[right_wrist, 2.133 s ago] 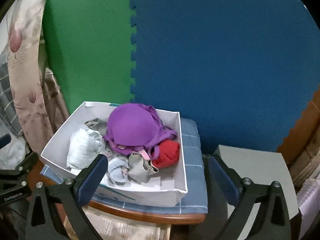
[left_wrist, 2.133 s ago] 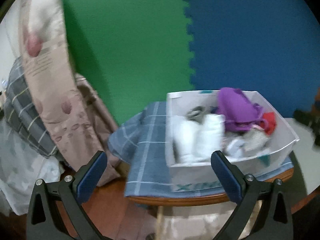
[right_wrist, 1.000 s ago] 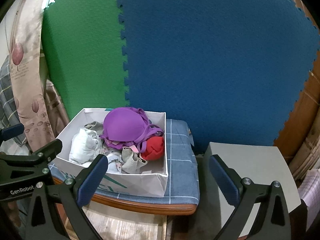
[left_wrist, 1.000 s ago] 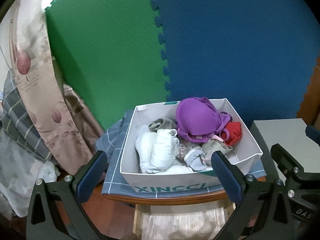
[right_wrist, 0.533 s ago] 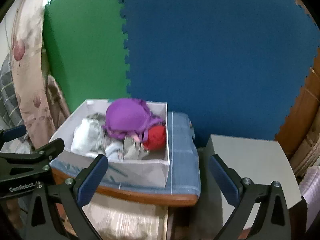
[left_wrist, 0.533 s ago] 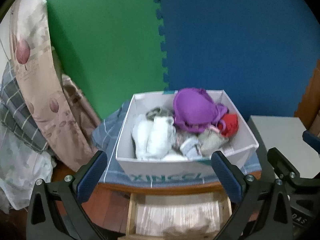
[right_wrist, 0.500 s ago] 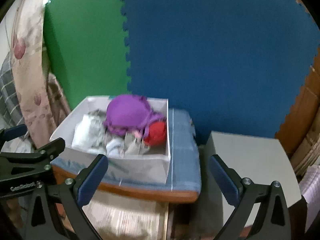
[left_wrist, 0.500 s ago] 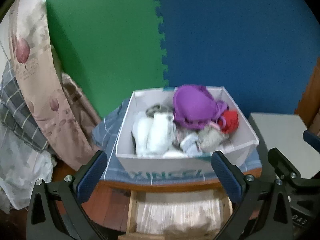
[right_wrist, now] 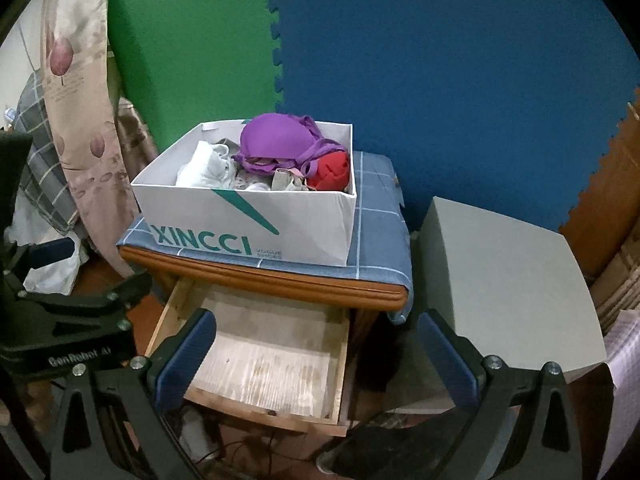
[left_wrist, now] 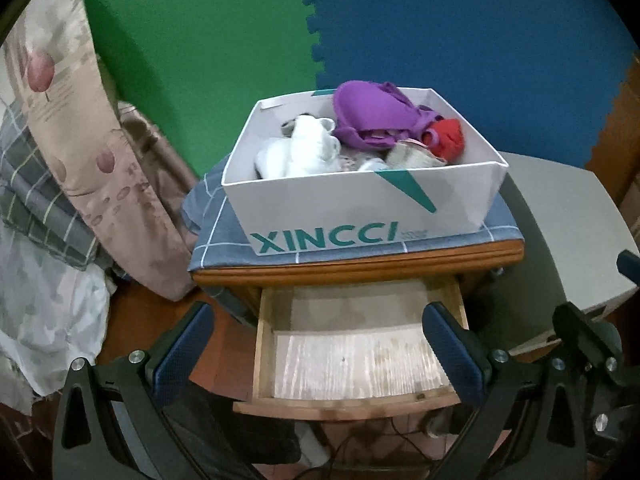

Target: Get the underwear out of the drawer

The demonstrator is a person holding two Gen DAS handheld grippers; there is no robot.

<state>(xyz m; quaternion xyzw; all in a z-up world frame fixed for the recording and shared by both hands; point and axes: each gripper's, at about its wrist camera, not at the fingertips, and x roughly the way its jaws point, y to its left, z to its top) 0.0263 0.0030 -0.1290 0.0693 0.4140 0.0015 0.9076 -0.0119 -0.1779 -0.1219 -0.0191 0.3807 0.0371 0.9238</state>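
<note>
A wooden drawer (left_wrist: 352, 360) (right_wrist: 256, 360) stands pulled open under a small wooden table; only its pale liner shows inside. On the table a white XINCCI box (left_wrist: 360, 208) (right_wrist: 256, 220) holds underwear: a purple bra (left_wrist: 372, 116) (right_wrist: 280, 140), a red piece (left_wrist: 450, 136) (right_wrist: 332, 170), white pieces (left_wrist: 304, 152) (right_wrist: 208, 166). My left gripper (left_wrist: 320, 348) is open and empty above the drawer. My right gripper (right_wrist: 316, 352) is open and empty over the drawer's right part.
A blue checked cloth (left_wrist: 216, 232) covers the tabletop. A grey cabinet (right_wrist: 504, 280) stands to the right. A floral curtain (left_wrist: 80, 132) and bedding (left_wrist: 40, 200) are at the left. Green and blue foam mats (right_wrist: 400, 60) line the wall behind.
Both grippers have pulled back and tilted down, so the open drawer below the table now shows fully. The box and its contents have not moved.
</note>
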